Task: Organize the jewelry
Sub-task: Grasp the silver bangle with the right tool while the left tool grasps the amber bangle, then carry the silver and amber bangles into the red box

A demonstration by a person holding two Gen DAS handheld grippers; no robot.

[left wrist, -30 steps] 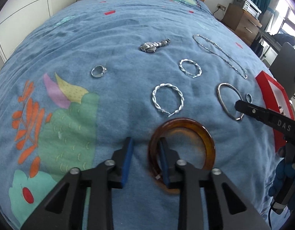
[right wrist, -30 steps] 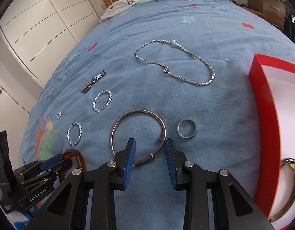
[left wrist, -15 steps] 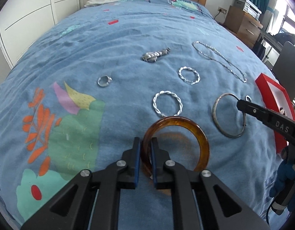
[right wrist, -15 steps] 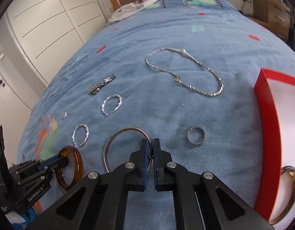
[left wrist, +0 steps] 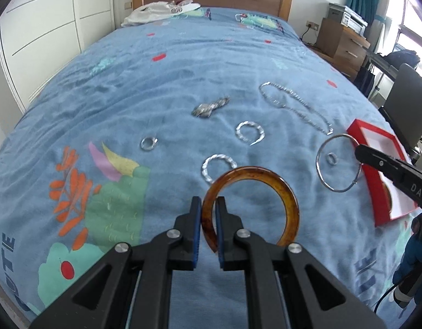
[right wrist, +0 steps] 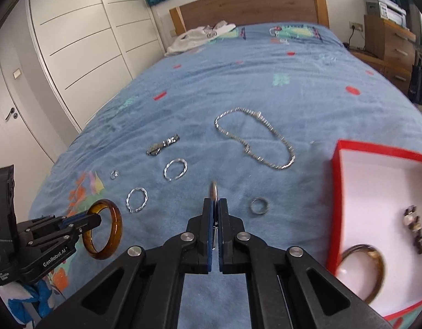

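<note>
My left gripper (left wrist: pixel 208 205) is shut on an amber bangle (left wrist: pixel 279 183) and holds it above the blue bedspread; the bangle shows in the right wrist view (right wrist: pixel 112 219) too. My right gripper (right wrist: pixel 215 205) is shut on a thin silver bangle (right wrist: pixel 213 189), seen edge-on; in the left wrist view that bangle (left wrist: pixel 320 175) hangs lifted beside the red box (left wrist: pixel 375 192). The red box (right wrist: pixel 335 205) holds a dark bangle (right wrist: pixel 375 255) and small pieces (right wrist: pixel 415 227).
On the bedspread lie a silver chain necklace (right wrist: pixel 266 139), two twisted silver hoops (right wrist: pixel 176 169) (right wrist: pixel 137 199), a small ring (right wrist: pixel 259 206), a tiny ring (right wrist: pixel 114 174) and a watch-like bracelet (right wrist: pixel 163 146). A wooden dresser (left wrist: pixel 340 41) stands at right, wardrobe doors at left.
Both grippers closed, the left on the amber bangle and the right on the silver bangle, then lifted them off the bedspread. Both views have risen and tilted back.
</note>
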